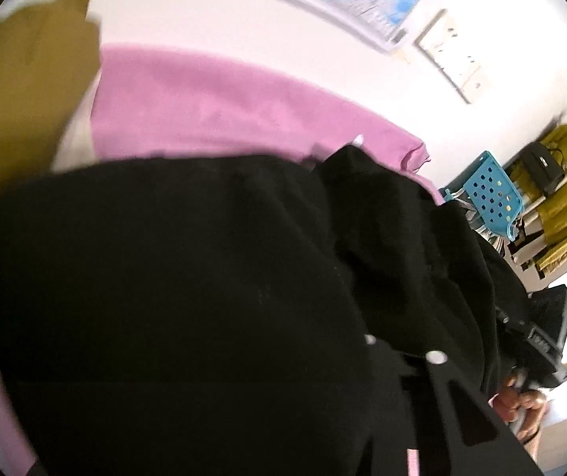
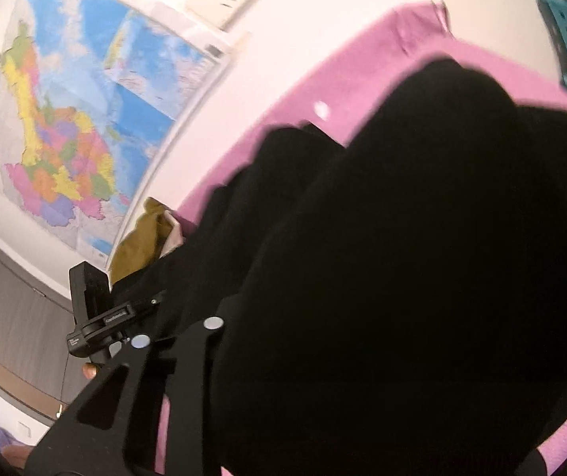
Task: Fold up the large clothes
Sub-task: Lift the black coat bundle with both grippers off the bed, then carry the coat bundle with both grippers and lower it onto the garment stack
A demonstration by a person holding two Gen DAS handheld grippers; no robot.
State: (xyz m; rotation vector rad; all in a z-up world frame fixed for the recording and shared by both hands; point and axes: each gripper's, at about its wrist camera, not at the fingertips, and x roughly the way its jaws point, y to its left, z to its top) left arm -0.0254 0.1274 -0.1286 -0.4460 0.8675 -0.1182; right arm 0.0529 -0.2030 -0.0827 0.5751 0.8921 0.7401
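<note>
**Black garment lifted over the pink sheet, mid-fold**

The pale white surface (image 1: 212, 20), which may be a desk or a bed, carries a wide pink fabric sheet (image 1: 204, 107) spread flat. Above it hangs the large black knit garment (image 1: 188, 277), the task's thing; it fills most of both wrist views and drapes in heavy folds just over the pink sheet. An olive-mustard cloth (image 1: 17, 91) lies beside the sheet at its far edge, a coloured wall map (image 2: 69, 119) hangs behind, and a blue perforated plastic basket (image 1: 489, 198) stands off to one side.

Judging by the bunched, raised cloth, the step in hand looks like carrying or flipping the garment to lay it out or double it over. The next move likely calls for lowering both ends evenly so the fabric lands flat and square on the sheet, without trapped wrinkles.

The left tongs (image 1: 410, 361) are buried under black cloth; their tips are hidden, so I cannot tell whether they are apart or clamped, though the garment rests against them. The right tongs (image 2: 188, 337) are likewise covered, with the state unreadable.
</note>
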